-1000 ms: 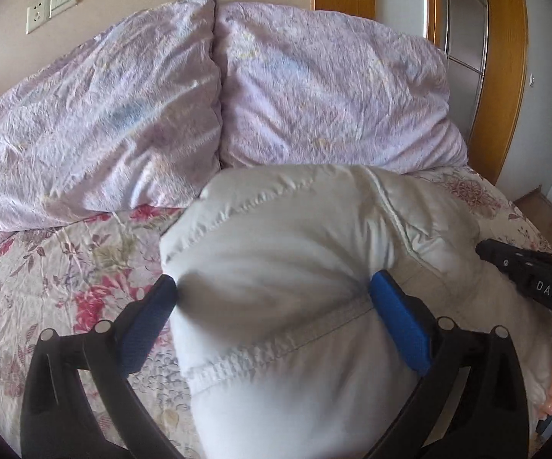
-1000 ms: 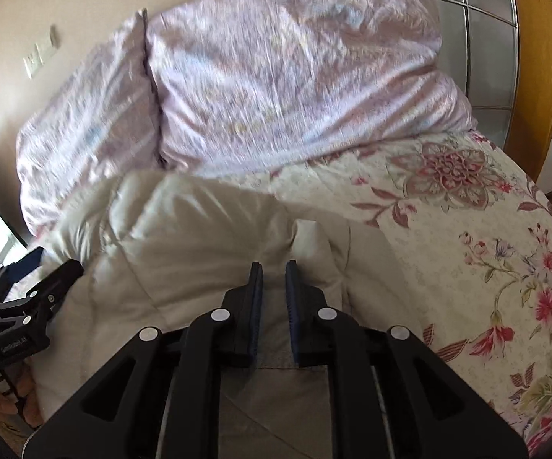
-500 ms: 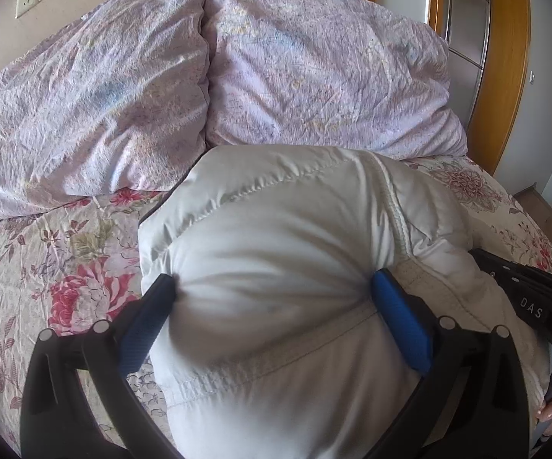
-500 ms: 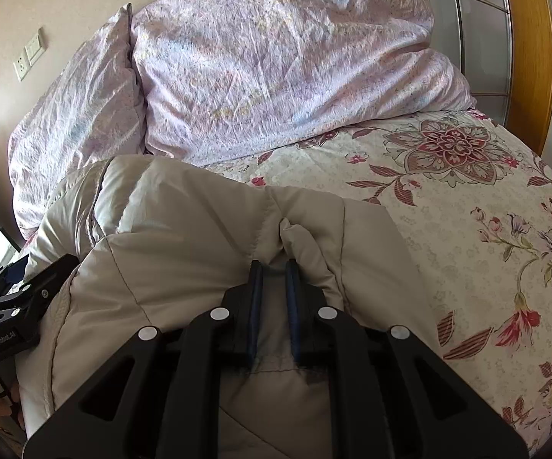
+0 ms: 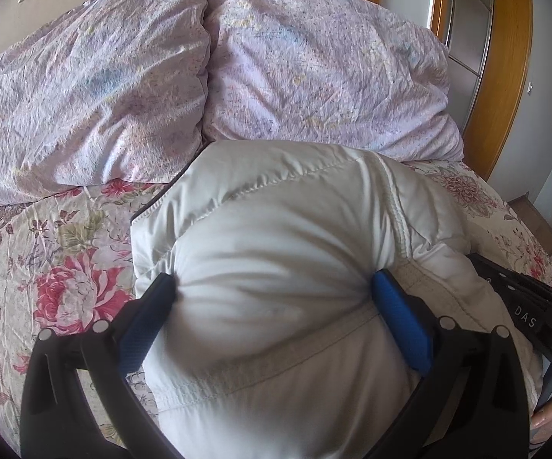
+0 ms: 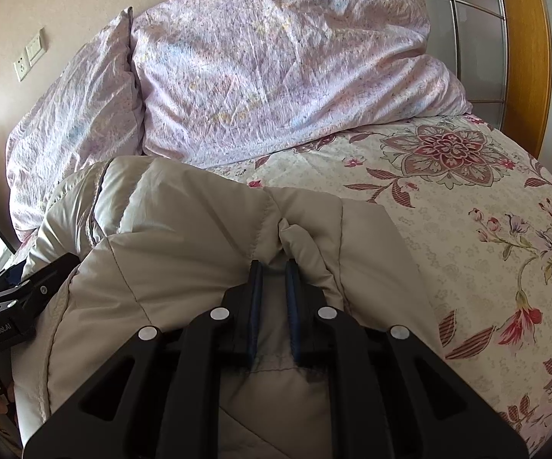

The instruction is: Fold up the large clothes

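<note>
A puffy off-white down jacket [image 5: 276, 237] lies bunched on the flowered bed; it also shows in the right wrist view [image 6: 184, 237]. My left gripper [image 5: 272, 287] has its blue pads wide apart and pressed into a thick bulge of the jacket, gripping it. My right gripper [image 6: 274, 267] is shut on a thin fold near the jacket's hem seam. The right gripper [image 5: 520, 298] shows at the right edge of the left wrist view. The left gripper [image 6: 12, 298] shows at the left edge of the right wrist view.
Two lilac pillows [image 5: 314, 65] lie against the wall at the head of the bed. The flowered bedspread [image 6: 467, 210] spreads to the right of the jacket and to its left [image 5: 46, 260]. A wooden wardrobe frame [image 6: 520, 38] stands at the far right.
Both grippers have carried the jacket forward toward the pillows. The pillows now look closer and the jacket's far edge reaches their base. Both grips are unchanged.
</note>
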